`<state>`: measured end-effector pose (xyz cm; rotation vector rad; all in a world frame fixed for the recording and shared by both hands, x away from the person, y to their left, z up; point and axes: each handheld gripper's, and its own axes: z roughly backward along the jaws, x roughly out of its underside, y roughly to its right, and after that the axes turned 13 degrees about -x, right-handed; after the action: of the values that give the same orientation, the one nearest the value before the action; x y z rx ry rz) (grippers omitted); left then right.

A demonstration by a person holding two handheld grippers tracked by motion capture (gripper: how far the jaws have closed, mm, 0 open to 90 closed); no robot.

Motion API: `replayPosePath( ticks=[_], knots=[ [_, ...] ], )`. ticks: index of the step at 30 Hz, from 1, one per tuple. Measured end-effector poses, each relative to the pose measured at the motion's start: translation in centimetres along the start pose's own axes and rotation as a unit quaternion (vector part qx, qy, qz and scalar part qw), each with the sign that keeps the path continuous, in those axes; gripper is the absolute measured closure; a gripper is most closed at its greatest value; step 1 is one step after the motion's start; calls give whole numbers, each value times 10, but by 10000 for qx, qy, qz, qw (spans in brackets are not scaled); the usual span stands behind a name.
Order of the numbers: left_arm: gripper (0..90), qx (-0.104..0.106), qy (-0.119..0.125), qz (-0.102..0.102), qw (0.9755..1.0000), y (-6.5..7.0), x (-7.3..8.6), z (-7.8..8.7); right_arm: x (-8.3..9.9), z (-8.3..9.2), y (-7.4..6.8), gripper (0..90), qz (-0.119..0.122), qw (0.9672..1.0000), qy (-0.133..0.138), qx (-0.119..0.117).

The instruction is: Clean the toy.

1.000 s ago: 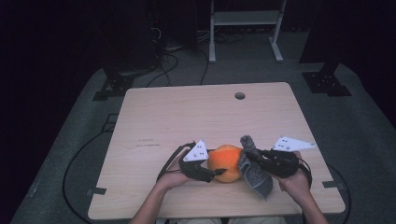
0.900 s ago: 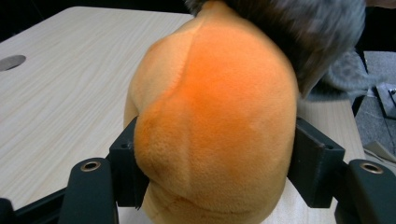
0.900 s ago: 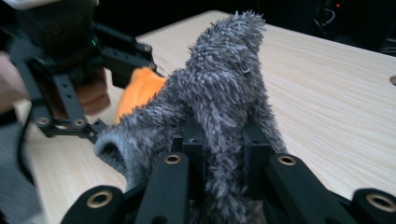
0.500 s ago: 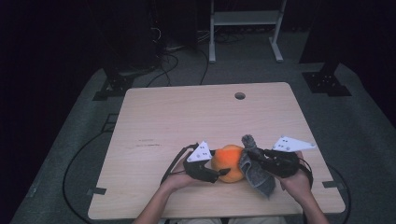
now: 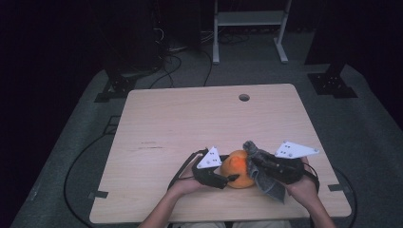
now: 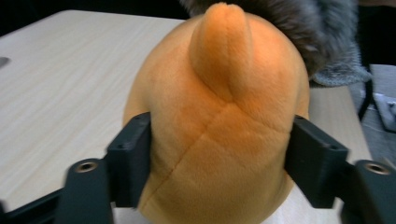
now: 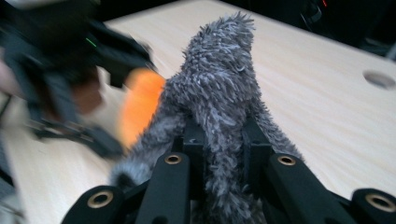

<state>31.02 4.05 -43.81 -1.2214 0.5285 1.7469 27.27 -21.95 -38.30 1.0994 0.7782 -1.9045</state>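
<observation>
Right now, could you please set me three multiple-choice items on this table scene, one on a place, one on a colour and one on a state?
1. Where on the table does the plush toy sit?
A. at the near edge, between the two grippers
B. beside the round hole at the far edge
C. at the far left corner

2. What colour is the fuzzy cloth?
A. red
B. grey
C. yellow

3. What is the right gripper doing?
A. standing wide open and empty
B. lying on the floor
C. clamped on the cloth

Answers: 1 A, as the high view shows the toy between the left gripper and the right one; 2 B, its pile is grey; 3 C, its jaws pinch the cloth.
</observation>
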Motion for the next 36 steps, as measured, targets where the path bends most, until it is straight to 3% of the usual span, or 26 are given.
replayPosePath(
  ticks=[2,5,7,8,12,14,17,21,26,30,33,36],
  knots=[
    [339,38,21,-54,10000,1,1,0,-3,1,-2,756,21,9999,31,-99],
    [353,57,7,-85,9999,3,1,0,6,-4,6,754,36,9998,-182,72],
    [354,113,11,-89,9999,5,-1,-2,11,-1,14,755,-258,9996,-117,42],
    [354,124,14,-141,9998,6,-1,-3,10,0,13,755,-250,9996,-115,67],
    [355,153,-4,-180,9997,8,1,-3,-2,-5,-4,756,51,9999,-114,-32],
    [358,159,-10,-188,9997,8,1,-2,-4,-7,-6,756,123,9998,-117,-69],
    [362,173,12,-218,9996,10,0,-2,0,-4,3,754,58,9998,-197,67],
    [362,245,34,-217,9995,10,0,-4,13,4,17,754,-199,9991,-298,230],
    [362,294,61,-196,9994,10,2,-4,14,7,19,755,-252,9988,-367,195],
    [361,317,76,-228,9992,12,1,-5,5,7,10,756,-167,9996,-209,-36],
    [362,320,89,-233,9992,14,2,-6,-6,4,-6,755,49,9990,24,-442],
    [362,320,80,-249,9991,13,2,-6,-10,-1,-12,753,224,9989,-95,-405]
  ],
)
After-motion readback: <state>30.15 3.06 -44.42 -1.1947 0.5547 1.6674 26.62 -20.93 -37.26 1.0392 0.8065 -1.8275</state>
